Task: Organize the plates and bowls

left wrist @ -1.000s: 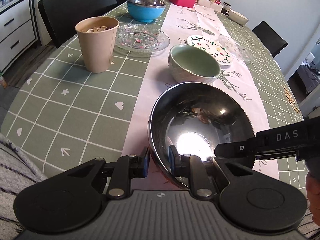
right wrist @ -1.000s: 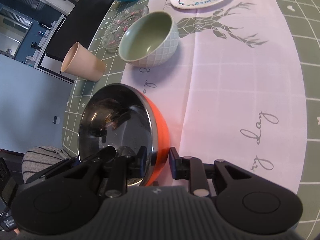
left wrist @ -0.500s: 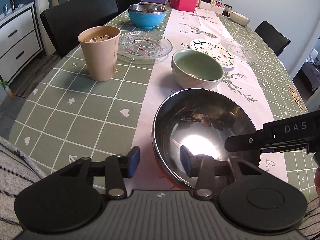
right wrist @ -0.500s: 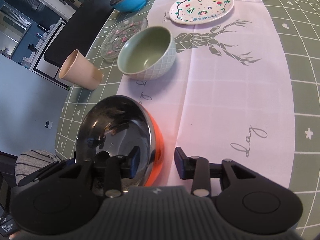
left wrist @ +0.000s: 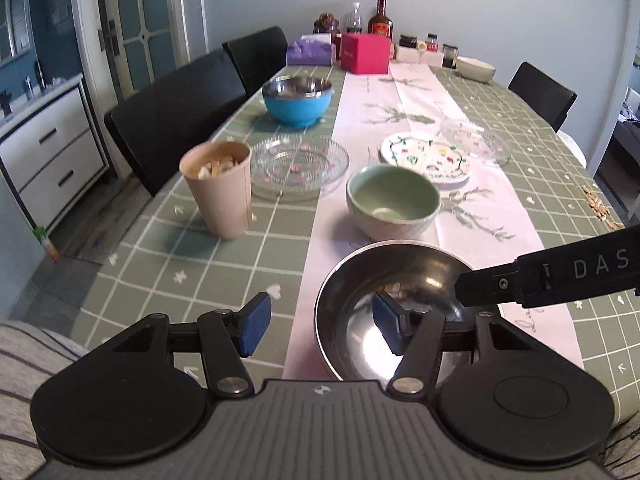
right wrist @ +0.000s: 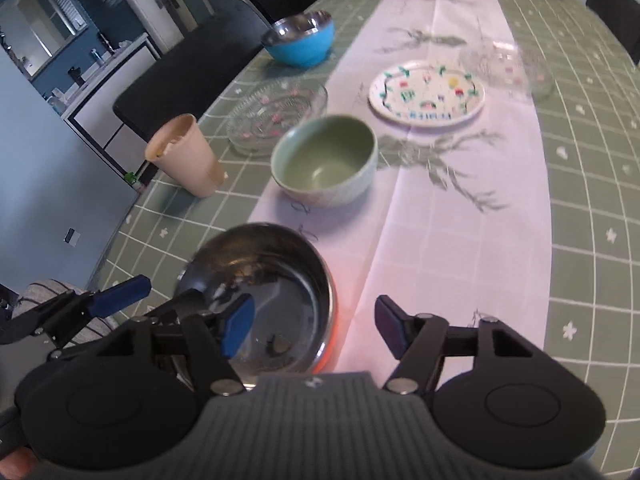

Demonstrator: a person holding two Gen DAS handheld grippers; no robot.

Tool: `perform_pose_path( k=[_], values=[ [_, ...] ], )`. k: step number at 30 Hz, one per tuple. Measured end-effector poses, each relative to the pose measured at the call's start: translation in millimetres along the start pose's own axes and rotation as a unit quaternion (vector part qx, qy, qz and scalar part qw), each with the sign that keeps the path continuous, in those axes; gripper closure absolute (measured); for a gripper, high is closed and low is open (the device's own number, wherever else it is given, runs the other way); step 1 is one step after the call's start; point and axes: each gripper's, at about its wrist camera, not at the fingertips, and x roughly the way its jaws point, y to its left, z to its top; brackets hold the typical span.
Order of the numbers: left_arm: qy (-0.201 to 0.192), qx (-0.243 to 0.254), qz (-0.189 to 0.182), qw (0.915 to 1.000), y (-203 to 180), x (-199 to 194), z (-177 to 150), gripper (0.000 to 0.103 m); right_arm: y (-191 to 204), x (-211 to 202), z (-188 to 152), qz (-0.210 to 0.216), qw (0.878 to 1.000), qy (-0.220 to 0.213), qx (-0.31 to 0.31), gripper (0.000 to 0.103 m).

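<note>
Left claw (left wrist: 320,326): jaws opening, blue pads wide apart, nothing pinched. Its right pad hangs over the inside of the round steel-lined bowl with the orange outer shell (left wrist: 400,280); its left pad is outside the rim, over the tabletop (left wrist: 160,264). No pad contact visible.

Right claw (right wrist: 312,322): jaws also opening, pads apart. The rim of the same bowl (right wrist: 280,264) runs between them, left pad above the mirror-polished interior, right pad outside over the cloth. Not pressing on it.

The bowl sits on the near end of the pale pink fabric runner with a grey deer print (left wrist: 404,100), which lies lengthwise over the green grid-pattern tablecloth. The interior is glossy, hemispherical and reflects the claws.

Just beyond it: a matte sage-green ceramic bowl with a textured pale outer wall (left wrist: 394,200), upright, apart from the steel bowl. To its left, a beige tapered cup holding pale scraps (left wrist: 218,188), and beside that a clear pressed-glass plate with a scalloped rim and small pink marks (left wrist: 298,164). Further back on the runner, a flat white round plate with painted coloured motifs (left wrist: 428,156); a second clear glass dish (left wrist: 480,140) overlaps its far right edge. Behind the glass plate, a blue-shelled steel-lined bowl (left wrist: 298,100).

Black chairs (left wrist: 176,108) line the left side. Striped grey fabric (left wrist: 28,356) shows at the lower left of the left wrist view.
</note>
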Motion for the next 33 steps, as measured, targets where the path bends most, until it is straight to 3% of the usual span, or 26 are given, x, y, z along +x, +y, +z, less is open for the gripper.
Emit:
perform_pose_path(
  k=[7,16,23,33],
  values=[
    [-0.045,0.027,0.011,0.9986,-7,-18,27,0.03,9,-32,19,-0.01,0.998,-0.062,-0.019,0.016],
    [-0.087,0.058,0.016,0.9944,-8,-23,69,0.028,-2,-47,60,0.007,0.996,-0.092,0.023,0.014],
    [-0.094,0.045,0.022,0.9943,1,-11,105,0.027,9,-44,94,0.012,0.994,-0.11,0.017,0.014],
    [-0.082,0.03,0.059,0.9944,18,31,155,0.027,22,-4,157,0.023,0.993,-0.11,0.043,0.014]
  ],
)
